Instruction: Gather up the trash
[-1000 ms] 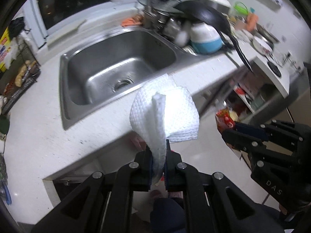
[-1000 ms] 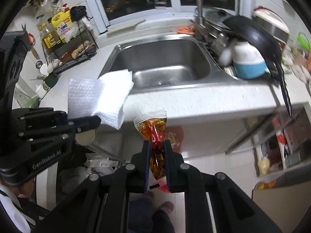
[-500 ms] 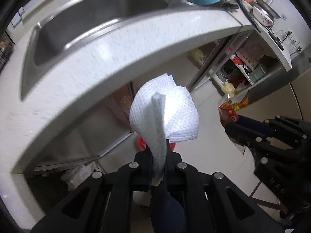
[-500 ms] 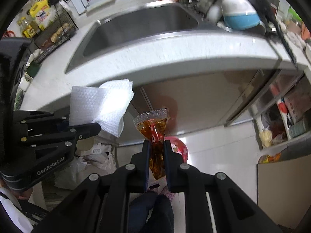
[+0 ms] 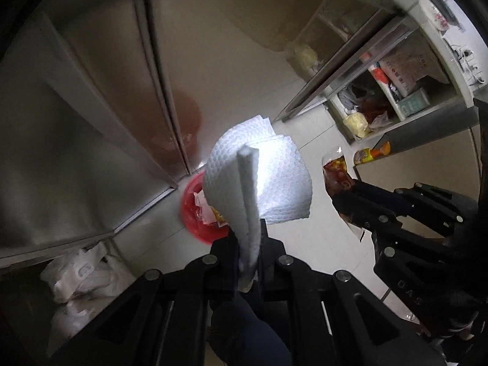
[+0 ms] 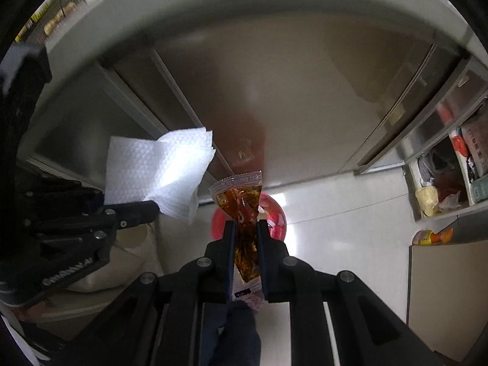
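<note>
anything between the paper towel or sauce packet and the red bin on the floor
Nothing visible. The left claw holds the white folded paper towel, the right claw the brown sauce packet, and only open air shows above the round red bin.

One paper towel [image 5: 274,183], one sachet [image 6: 241,204], one bin [image 6: 274,213]

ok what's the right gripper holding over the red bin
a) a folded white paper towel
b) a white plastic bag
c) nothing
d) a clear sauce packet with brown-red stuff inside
d, the right gripper has its fingers closed on a clear sauce packet above the red bin; the paper towel is in the left gripper.
</note>
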The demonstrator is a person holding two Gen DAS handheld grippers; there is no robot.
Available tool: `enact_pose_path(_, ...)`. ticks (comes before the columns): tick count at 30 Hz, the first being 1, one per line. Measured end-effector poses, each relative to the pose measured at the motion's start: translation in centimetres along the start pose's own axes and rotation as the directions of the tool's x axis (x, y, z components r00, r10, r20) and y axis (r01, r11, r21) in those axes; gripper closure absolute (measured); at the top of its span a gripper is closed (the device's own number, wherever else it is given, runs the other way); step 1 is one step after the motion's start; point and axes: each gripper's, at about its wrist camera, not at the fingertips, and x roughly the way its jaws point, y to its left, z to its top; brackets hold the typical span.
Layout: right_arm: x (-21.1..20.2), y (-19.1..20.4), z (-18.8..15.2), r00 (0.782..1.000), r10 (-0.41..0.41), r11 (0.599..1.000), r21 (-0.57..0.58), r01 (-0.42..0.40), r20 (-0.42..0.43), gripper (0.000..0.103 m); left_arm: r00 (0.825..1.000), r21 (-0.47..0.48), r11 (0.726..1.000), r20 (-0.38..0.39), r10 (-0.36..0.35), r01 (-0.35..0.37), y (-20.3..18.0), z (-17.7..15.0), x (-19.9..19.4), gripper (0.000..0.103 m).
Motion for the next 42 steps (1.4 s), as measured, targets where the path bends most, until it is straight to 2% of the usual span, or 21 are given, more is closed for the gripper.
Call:
enact_pose_path(6, 7.9, -2.8, -1.5, 0.999, 0.026, 1.000, 0.006, -0.026, -0.037, 0.090, 0.999, -0.026, 1.000, -0.036, 0.014, -0.015, 1.8, -0.5, 8.8, 0.095)
enact_pose_path(7, 9.3, -3.3, -1.8, 0.999, 0.027, 1.000, 0.005, -0.027, -0.043, 0.090, 0.999, -0.031, 0.999, -0.038, 0.014, -0.015, 2.8, -1.0, 9.1, 0.095)
enact_pose_path(10, 13.1, -4.5, -2.6, 0.997, 0.040, 0.999, 0.004, -0.040, -0.058, 0.090, 0.998, -0.041, 0.999, -0.056, 0.010, -0.012, 3.8, -1.4, 13.1, 0.095)
enact_pose_path(13, 16.2, -5.4, -3.3, 0.995, 0.059, 0.998, 0.003, -0.059, -0.076, 0.090, 0.998, -0.039, 0.999, -0.067, -0.003, 0.000, 4.3, -1.6, 15.9, 0.095)
enact_pose_path(16, 18.4, -5.9, -3.8, 0.993, 0.063, 0.998, -0.002, -0.063, -0.098, 0.090, 0.996, -0.008, 0.999, -0.082, 0.033, -0.033, 4.6, -1.7, 17.8, 0.095)
enact_pose_path(19, 19.9, -6.1, -3.9, 0.992, 0.067, 0.998, 0.001, -0.067, -0.107, 0.089, 0.995, -0.013, 0.999, -0.097, 0.032, -0.034, 5.2, -1.8, 18.7, 0.094)
enact_pose_path(22, 19.9, -6.1, -3.8, 0.991, 0.066, 0.998, -0.002, -0.067, -0.113, 0.089, 0.994, -0.029, 0.999, -0.101, 0.040, -0.043, 5.4, -1.9, 18.8, 0.093)
enact_pose_path(24, 19.0, -4.4, -3.8, 0.993, 0.049, 0.999, -0.016, -0.051, -0.105, 0.087, 0.993, -0.040, 0.998, -0.105, 0.046, -0.051, 5.5, -2.0, 18.7, 0.078)
enact_pose_path(25, 18.6, -4.1, -3.9, 0.994, 0.040, 0.999, -0.025, -0.042, -0.104, 0.086, 0.994, -0.040, 0.998, -0.101, 0.046, -0.050, 5.4, -2.0, 18.4, 0.074)
enact_pose_path(26, 18.4, -2.9, -3.9, 0.994, 0.032, 0.999, -0.029, -0.035, -0.107, 0.080, 0.994, -0.044, 0.998, -0.100, 0.045, -0.050, 5.3, -2.0, 18.3, 0.065)
enact_pose_path(27, 18.0, -2.8, -3.8, 0.994, 0.031, 0.999, -0.033, -0.035, -0.109, 0.073, 0.994, -0.043, 0.998, -0.101, 0.049, -0.054, 5.4, -2.1, 18.1, 0.063)
enact_pose_path(29, 17.0, -2.5, -3.7, 0.995, 0.024, 0.999, -0.035, -0.028, -0.102, 0.071, 0.994, -0.046, 0.997, -0.099, 0.051, -0.056, 6.0, -2.4, 17.9, 0.060)
enact_pose_path(33, 14.9, -2.1, -3.6, 0.995, 0.017, 0.999, -0.030, -0.020, -0.094, 0.052, 0.994, -0.049, 0.997, -0.088, 0.057, -0.062, 6.4, -2.4, 16.1, 0.059)
enact_pose_path(37, 11.8, -1.7, -3.3, 0.997, -0.013, 1.000, -0.017, 0.012, -0.070, 0.049, 0.996, -0.040, 0.998, -0.077, 0.039, -0.042, 6.5, -2.4, 14.4, 0.059)
enact_pose_path(42, 6.8, -0.9, -2.6, 0.998, -0.040, 0.999, 0.021, 0.041, -0.045, 0.045, 0.999, -0.044, 0.999, -0.031, 0.030, -0.032, 5.6, -2.1, 9.8, 0.059)
